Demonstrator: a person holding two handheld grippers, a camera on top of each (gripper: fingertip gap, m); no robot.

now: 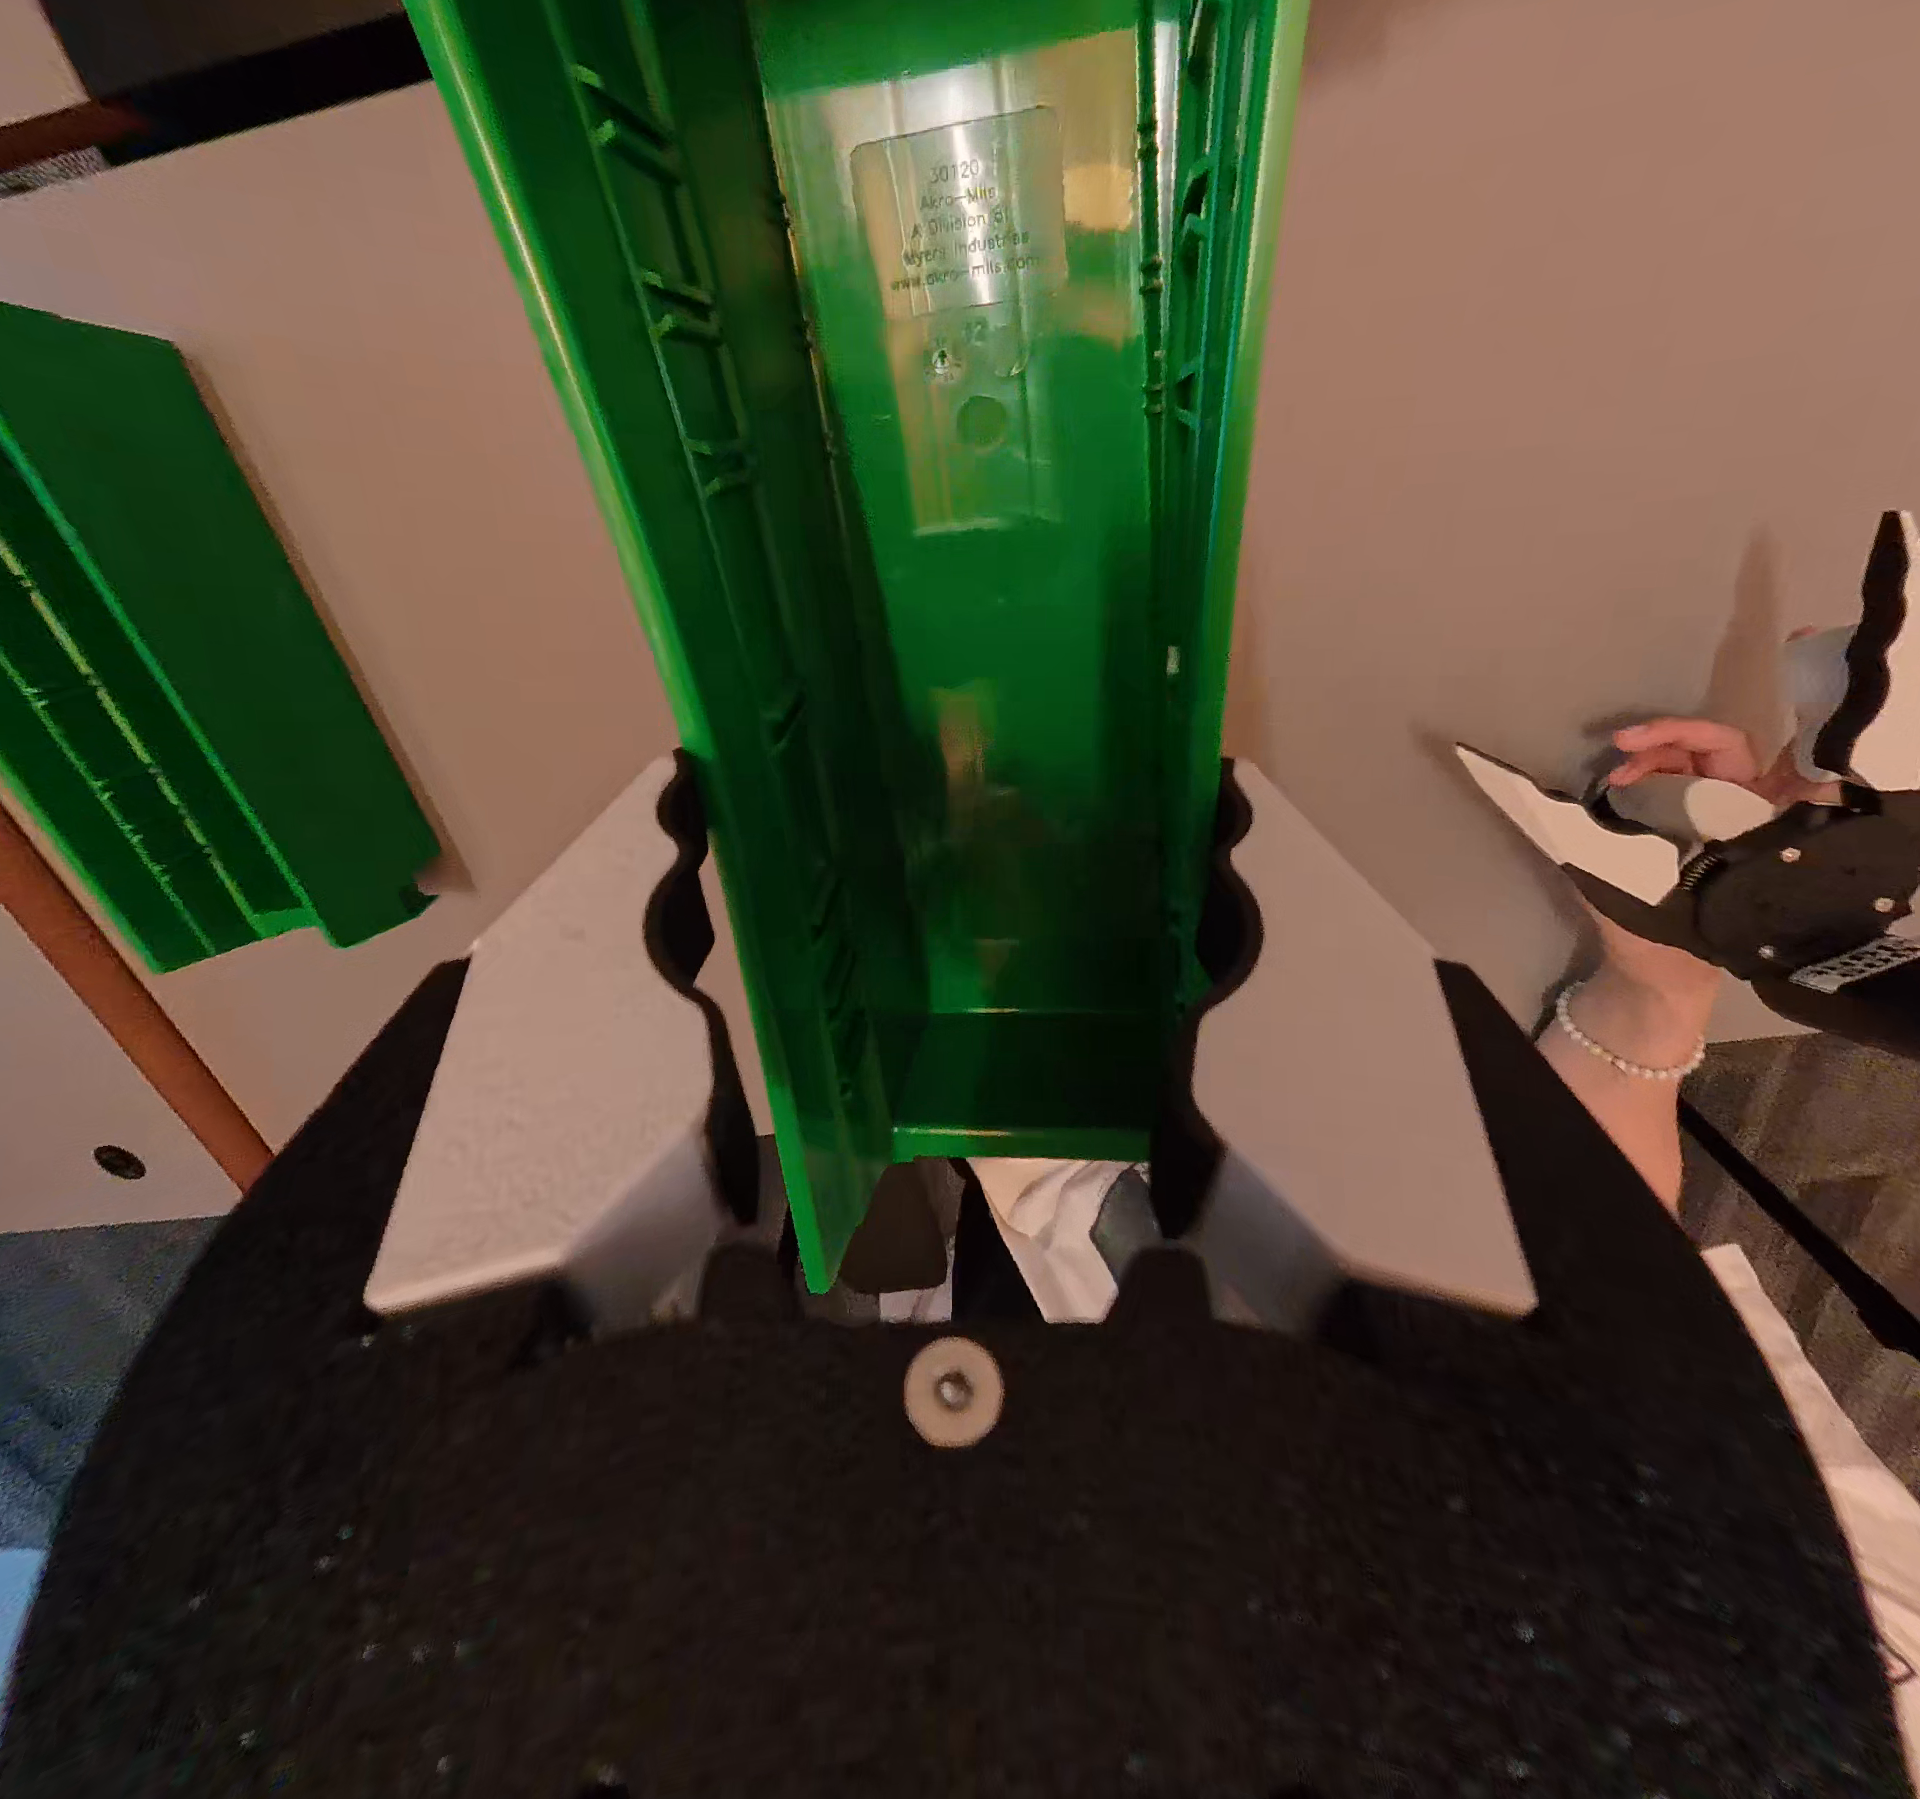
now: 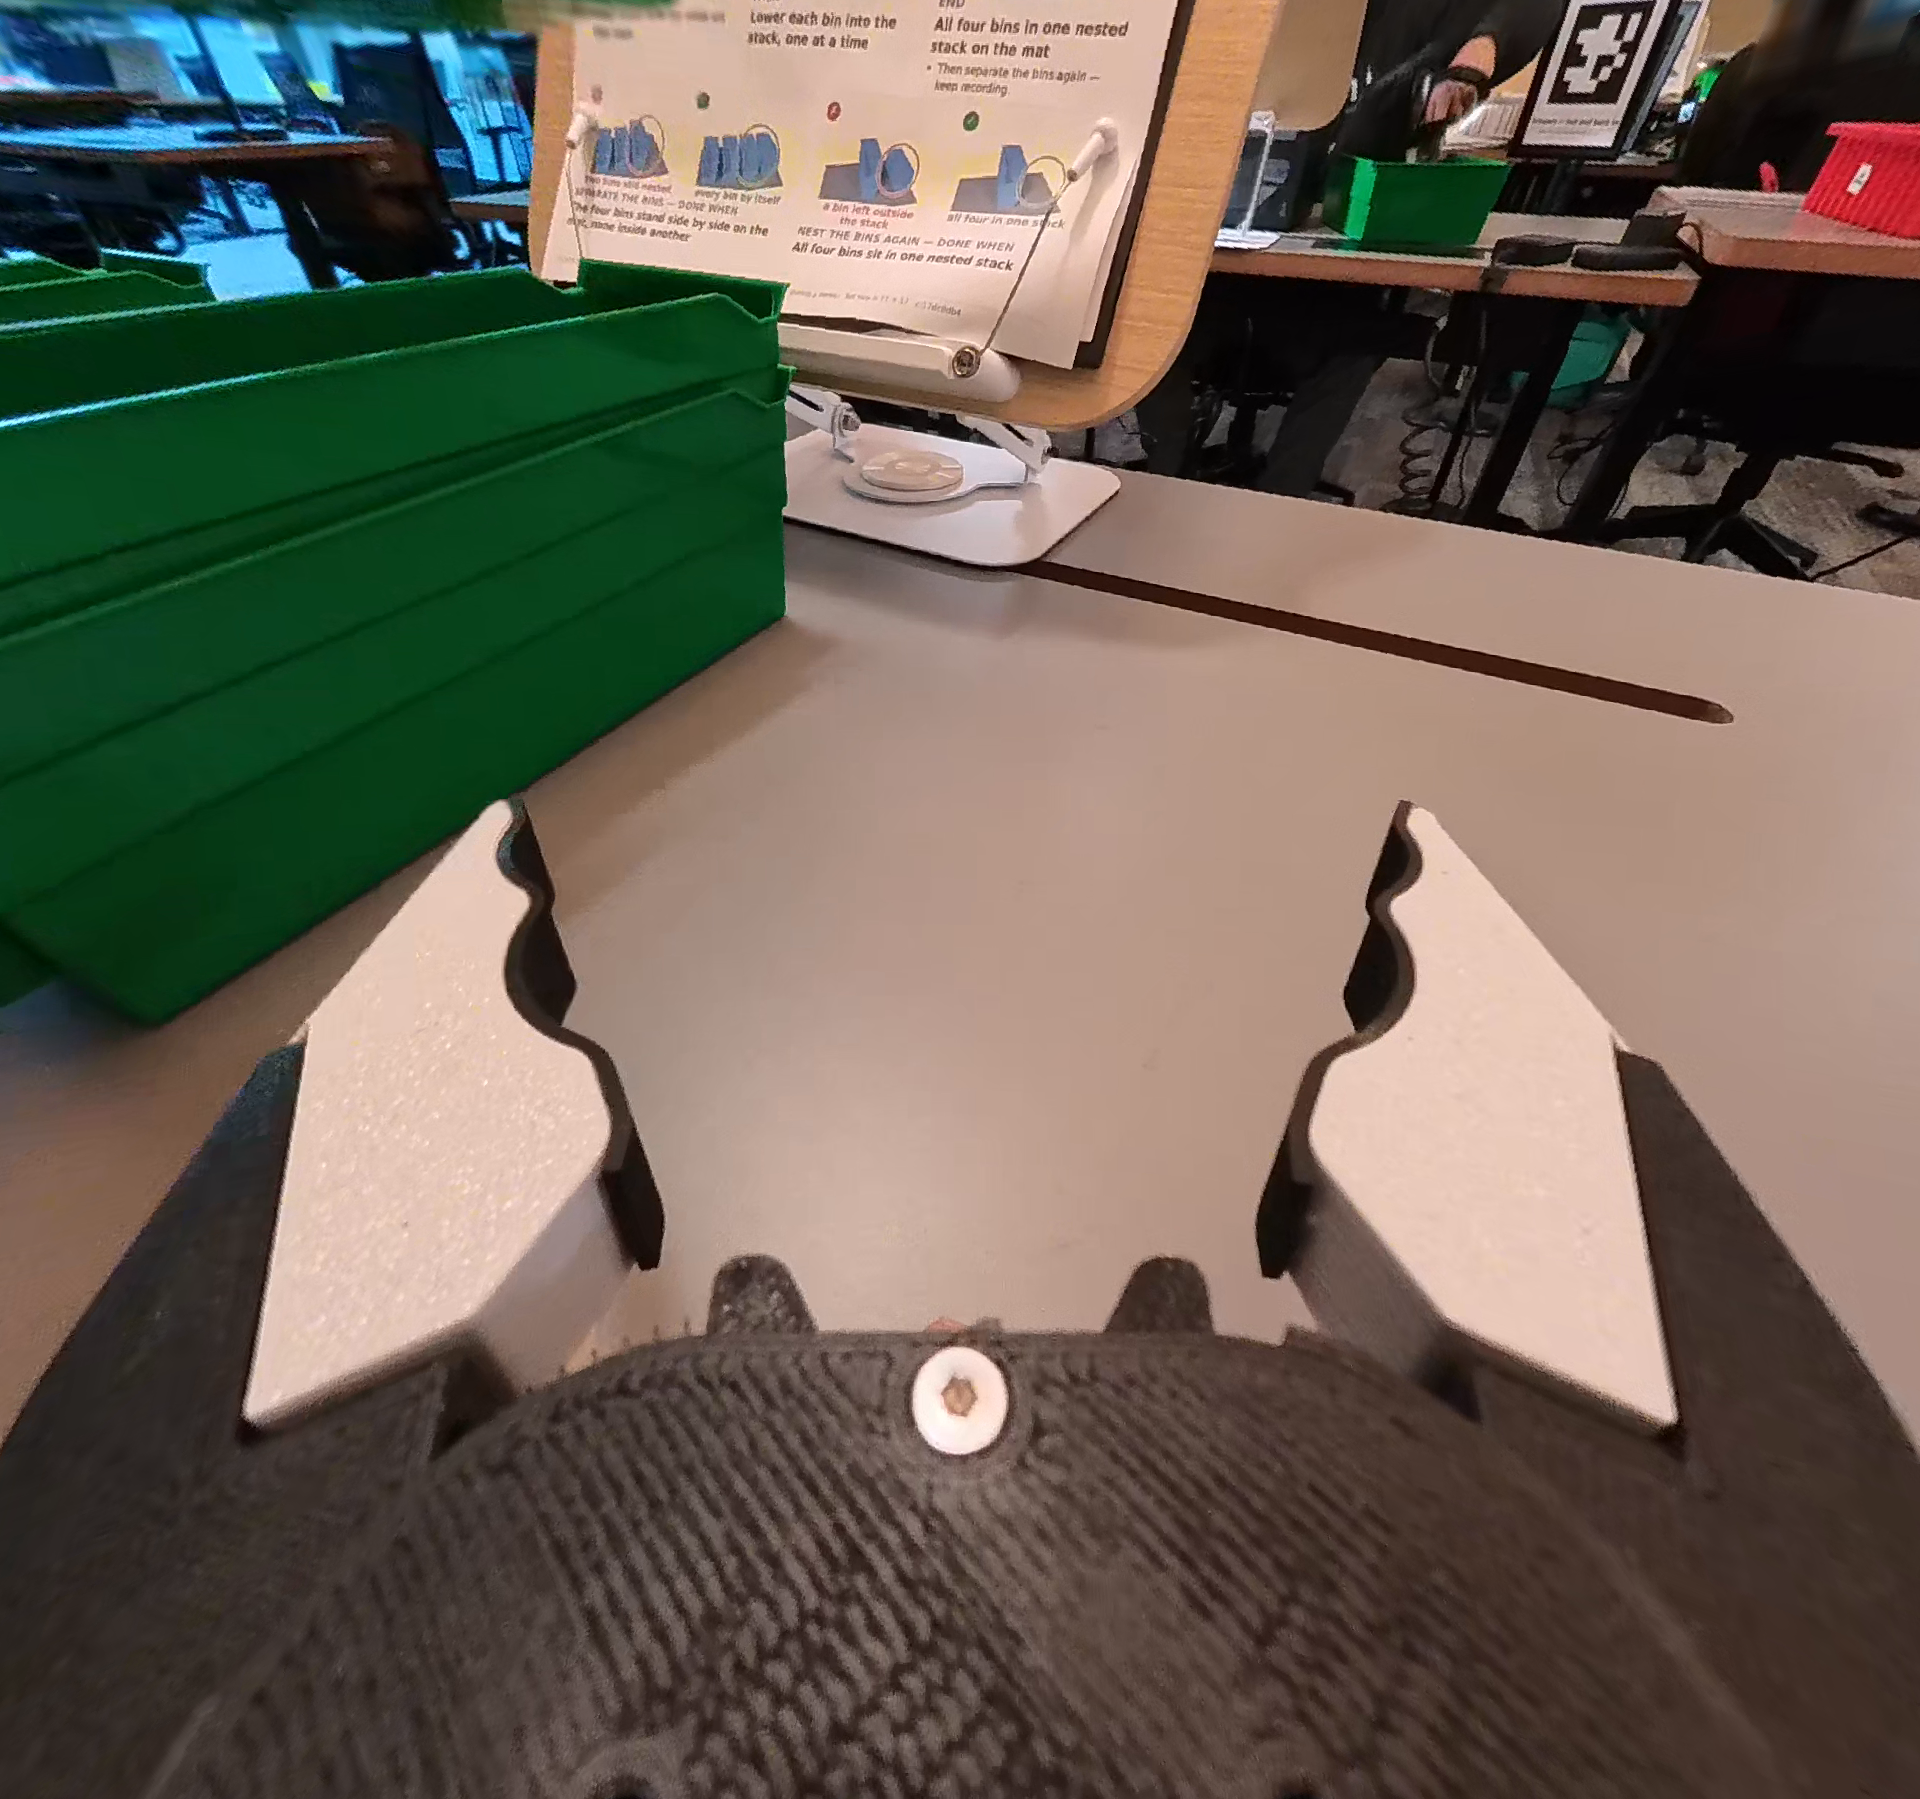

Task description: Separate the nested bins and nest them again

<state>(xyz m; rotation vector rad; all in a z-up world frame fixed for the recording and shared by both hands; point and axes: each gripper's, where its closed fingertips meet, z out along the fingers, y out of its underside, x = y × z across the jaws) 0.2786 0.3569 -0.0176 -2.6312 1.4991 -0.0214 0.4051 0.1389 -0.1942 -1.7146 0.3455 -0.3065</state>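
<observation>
Smooth grey table (image 2: pixel 1039 814); left gripper (image 1: pixel 956 970) clamps glossy ribbed green bin (image 1: pixel 935 502)

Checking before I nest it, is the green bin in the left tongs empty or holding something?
Empty: the held green bin shows a bare floor along the part in view, gripped by the left tongs.

The bins (image 2: pixel 384 544) are solid green on a plain grey tabletop (image 2: pixel 1091 814). Beside the bins, each tool (image 2: pixel 961 1022) is textured black with pale grey fingers (image 2: pixel 436 1105).
</observation>
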